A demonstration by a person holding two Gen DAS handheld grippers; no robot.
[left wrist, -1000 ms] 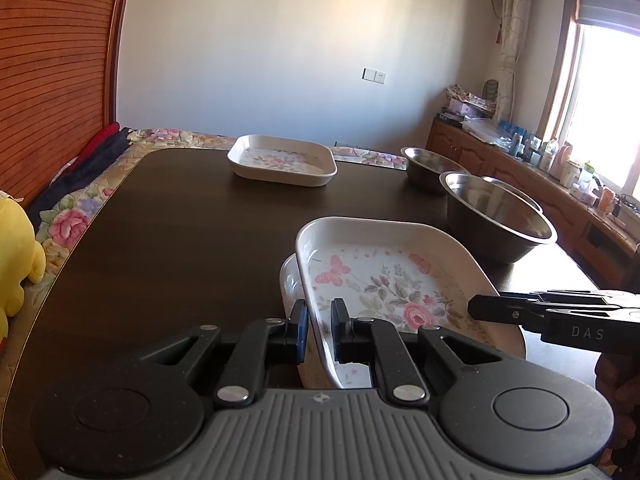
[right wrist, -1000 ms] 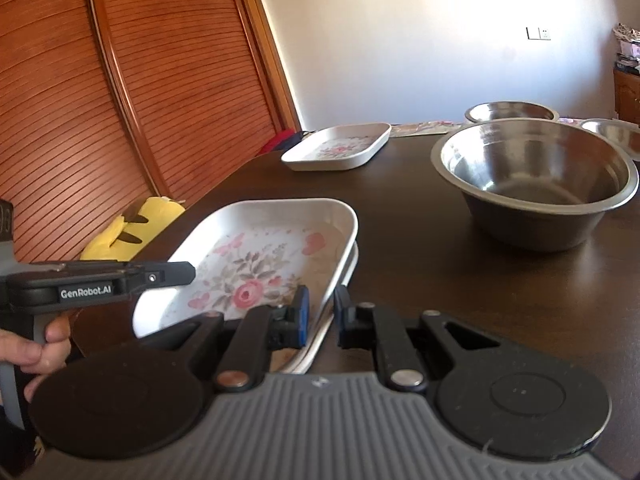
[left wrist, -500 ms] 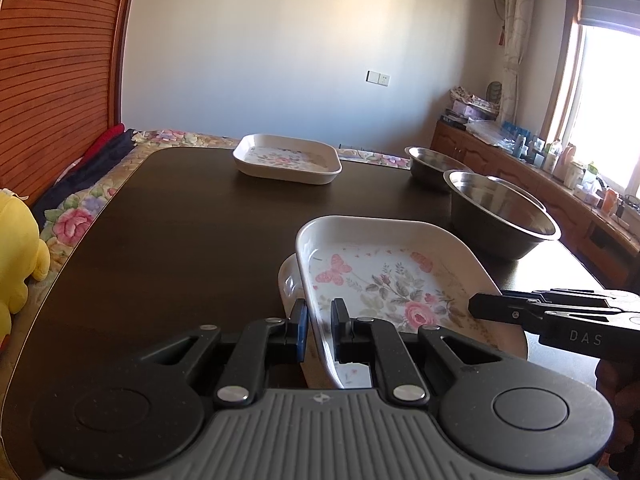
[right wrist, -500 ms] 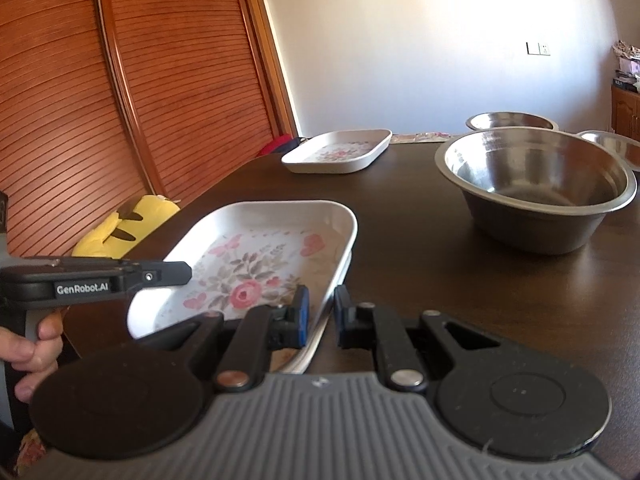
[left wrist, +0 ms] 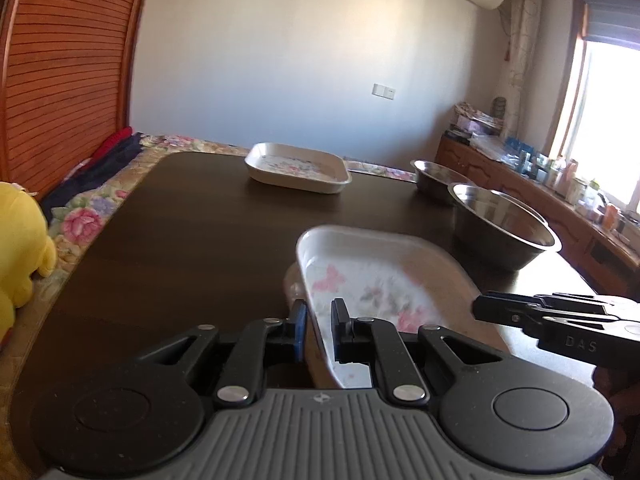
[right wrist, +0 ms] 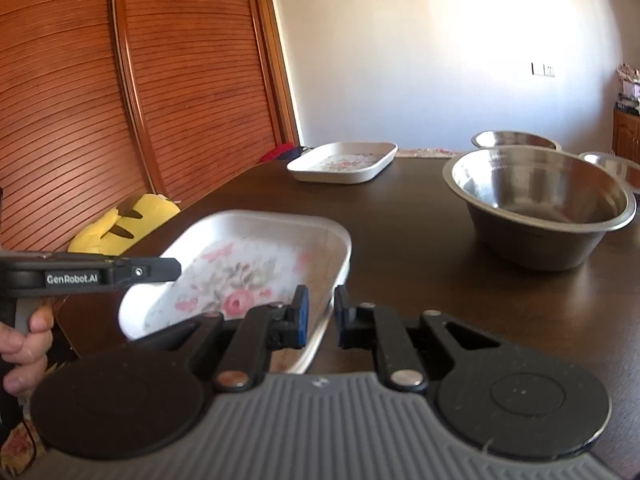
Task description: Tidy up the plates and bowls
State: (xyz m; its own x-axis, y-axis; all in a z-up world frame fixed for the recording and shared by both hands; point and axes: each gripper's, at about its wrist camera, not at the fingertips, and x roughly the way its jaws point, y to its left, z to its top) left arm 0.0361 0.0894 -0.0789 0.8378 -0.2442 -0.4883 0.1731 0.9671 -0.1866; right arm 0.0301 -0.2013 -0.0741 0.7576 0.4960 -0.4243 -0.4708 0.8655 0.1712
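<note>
A white floral plate (left wrist: 372,280) (right wrist: 240,272) is held between both grippers, blurred, just above the dark table (left wrist: 180,240) (right wrist: 400,220). My left gripper (left wrist: 319,330) is shut on its near rim, and its tip also shows in the right wrist view (right wrist: 172,270). My right gripper (right wrist: 320,316) is shut on the opposite rim, with its tip visible in the left wrist view (left wrist: 480,308). The edge of a second plate (left wrist: 291,284) peeks out underneath. Another floral plate (left wrist: 296,168) (right wrist: 344,162) rests at the table's far end.
A large steel bowl (left wrist: 504,228) (right wrist: 540,204) stands to the right on the table, with a smaller steel bowl (left wrist: 440,176) (right wrist: 516,140) behind it and a third bowl (right wrist: 616,166) at the edge. A yellow plush toy (left wrist: 20,248) (right wrist: 124,224) lies off the table's left side.
Both grippers have kept their hold on the floral plate, which now looks blurred from motion. Both views have tilted up slightly, so the bowls and the far plate sit a little lower.
</note>
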